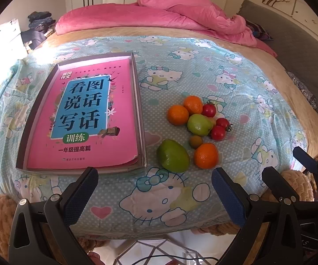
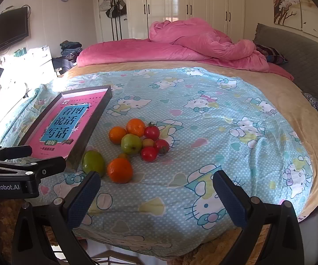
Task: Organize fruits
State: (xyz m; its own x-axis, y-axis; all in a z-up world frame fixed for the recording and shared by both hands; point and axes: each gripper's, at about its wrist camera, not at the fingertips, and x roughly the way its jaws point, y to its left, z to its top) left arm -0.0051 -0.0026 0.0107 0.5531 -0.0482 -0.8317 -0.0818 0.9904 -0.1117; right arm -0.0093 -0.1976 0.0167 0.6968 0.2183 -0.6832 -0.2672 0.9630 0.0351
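A cluster of fruit lies on the cat-print sheet (image 1: 181,70): three oranges (image 1: 205,155) (image 2: 119,170), two green fruits (image 1: 173,155) (image 2: 93,162), three red tomatoes (image 1: 218,132) (image 2: 149,154) and a small brownish fruit (image 1: 195,141). Left of them sits a shallow grey tray (image 1: 141,119) (image 2: 96,123) with a pink book (image 1: 86,114) (image 2: 64,125) inside. My left gripper (image 1: 154,190) hovers open over the bed's near edge, short of the fruit. My right gripper (image 2: 156,193) is open too, nothing between its fingers, just right of the nearest orange.
A crumpled pink duvet (image 2: 198,42) fills the far part of the bed, with a grey headboard (image 2: 302,50) at the right. White wardrobes (image 2: 181,6) stand behind. The right gripper's fingers (image 1: 304,159) show at the right of the left wrist view.
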